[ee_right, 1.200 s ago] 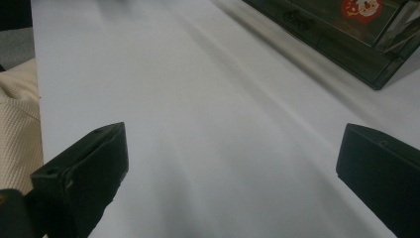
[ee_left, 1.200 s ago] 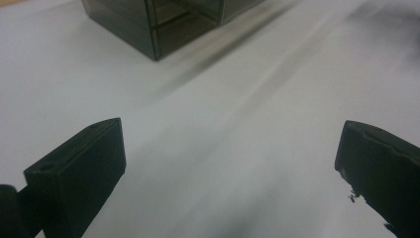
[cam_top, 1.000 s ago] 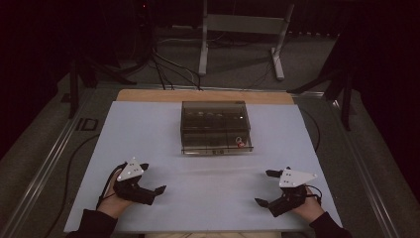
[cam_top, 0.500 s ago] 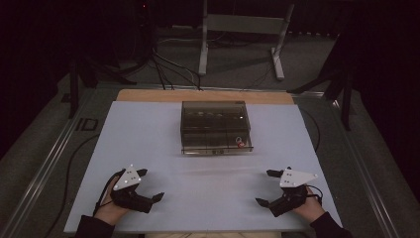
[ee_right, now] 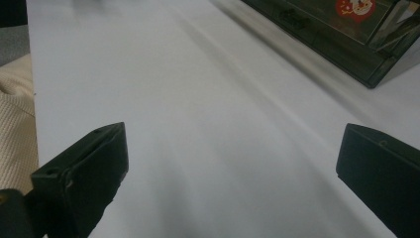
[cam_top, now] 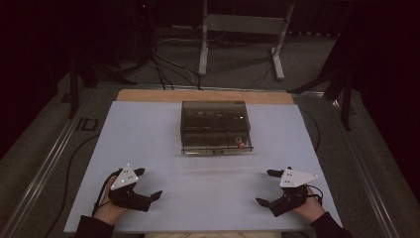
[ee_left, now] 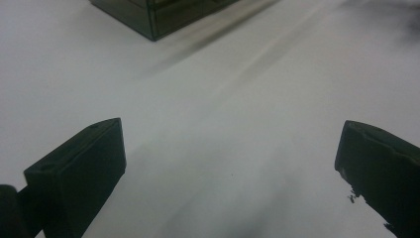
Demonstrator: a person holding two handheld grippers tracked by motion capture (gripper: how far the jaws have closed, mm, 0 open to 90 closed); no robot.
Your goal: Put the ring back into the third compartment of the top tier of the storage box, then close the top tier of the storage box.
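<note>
High view: both grippers, left (cam_top: 147, 184) and right (cam_top: 268, 188), rest with fingers released; careless reaching could knock the clear box (cam_top: 215, 127) along the bench (cam_top: 148, 134).

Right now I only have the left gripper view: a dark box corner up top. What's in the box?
Observer: The smoky clear box has a round red item behind its front right panel.
Operator: Right gripper status?
Observer: Right gripper is open, near the table's front right edge, well short of the box.
Operator: Anything past the table?
Observer: A white metal stand on the floor behind it.
</note>
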